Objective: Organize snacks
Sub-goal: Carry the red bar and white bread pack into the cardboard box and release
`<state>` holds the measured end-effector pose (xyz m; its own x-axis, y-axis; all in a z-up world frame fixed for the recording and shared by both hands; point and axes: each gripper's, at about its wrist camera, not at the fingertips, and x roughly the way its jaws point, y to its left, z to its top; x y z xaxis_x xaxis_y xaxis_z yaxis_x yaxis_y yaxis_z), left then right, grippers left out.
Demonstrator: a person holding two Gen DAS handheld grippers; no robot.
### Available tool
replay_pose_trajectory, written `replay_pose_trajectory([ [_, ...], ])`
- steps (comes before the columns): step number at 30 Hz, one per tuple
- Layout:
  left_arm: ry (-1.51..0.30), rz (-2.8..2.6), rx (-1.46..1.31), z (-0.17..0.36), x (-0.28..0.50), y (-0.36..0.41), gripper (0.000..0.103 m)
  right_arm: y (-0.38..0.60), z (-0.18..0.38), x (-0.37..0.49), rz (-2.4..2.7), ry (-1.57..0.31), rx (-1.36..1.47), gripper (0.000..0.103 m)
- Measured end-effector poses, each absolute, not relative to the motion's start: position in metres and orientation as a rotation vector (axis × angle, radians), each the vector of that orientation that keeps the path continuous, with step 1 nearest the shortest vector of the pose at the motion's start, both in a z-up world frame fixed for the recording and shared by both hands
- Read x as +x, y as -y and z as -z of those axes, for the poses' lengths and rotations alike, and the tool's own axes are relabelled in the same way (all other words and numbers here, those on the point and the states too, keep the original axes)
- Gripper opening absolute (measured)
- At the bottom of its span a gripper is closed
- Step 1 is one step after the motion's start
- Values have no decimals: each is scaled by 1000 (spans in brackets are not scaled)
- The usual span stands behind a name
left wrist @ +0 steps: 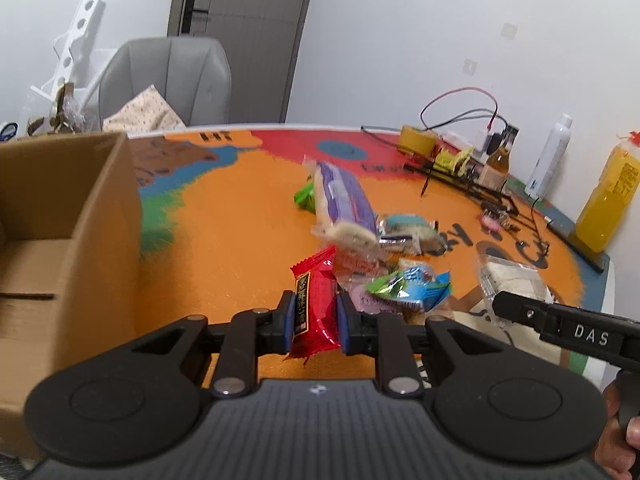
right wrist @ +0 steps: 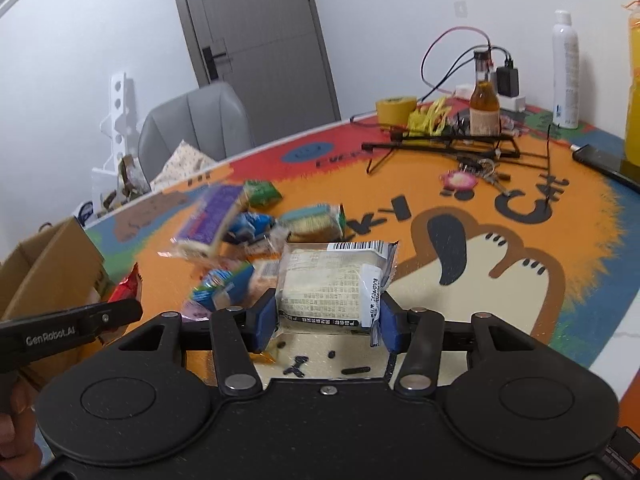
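My left gripper [left wrist: 316, 322] is shut on a red snack packet [left wrist: 314, 308] and holds it above the orange mat, right of the open cardboard box [left wrist: 60, 216]. My right gripper [right wrist: 328, 322] is shut on a clear-wrapped white cake packet [right wrist: 332, 280], which also shows in the left wrist view [left wrist: 508, 280]. A pile of snacks lies on the mat: a long purple packet [left wrist: 344, 204], a teal biscuit pack [left wrist: 404, 228] and a green-blue packet [left wrist: 408, 286]. The box also shows at the left of the right wrist view [right wrist: 48, 264].
A grey chair [left wrist: 172, 80] stands behind the table. At the back right are a yellow tape roll [right wrist: 396, 108], a small brown bottle [right wrist: 485, 108], a white spray can [right wrist: 566, 68], an orange juice bottle [left wrist: 608, 200], cables, a black wire rack [right wrist: 444, 146] and keys [right wrist: 468, 176].
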<state>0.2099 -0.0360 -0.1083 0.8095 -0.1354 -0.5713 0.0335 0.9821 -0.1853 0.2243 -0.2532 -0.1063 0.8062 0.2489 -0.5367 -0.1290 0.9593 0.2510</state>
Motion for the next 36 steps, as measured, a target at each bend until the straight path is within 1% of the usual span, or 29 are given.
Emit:
replay_pose_trajectory([
  [10,-557,80,-167,79,174,20,20,237,83,202,-248,-543,211,49],
  [26,-497,22,-189,41,139,-21,20,190,52,183,-361,-494,189,49],
  [36,-485,-33,-203,31,123,-57,20,150,41,181,-440,-496,173,49],
])
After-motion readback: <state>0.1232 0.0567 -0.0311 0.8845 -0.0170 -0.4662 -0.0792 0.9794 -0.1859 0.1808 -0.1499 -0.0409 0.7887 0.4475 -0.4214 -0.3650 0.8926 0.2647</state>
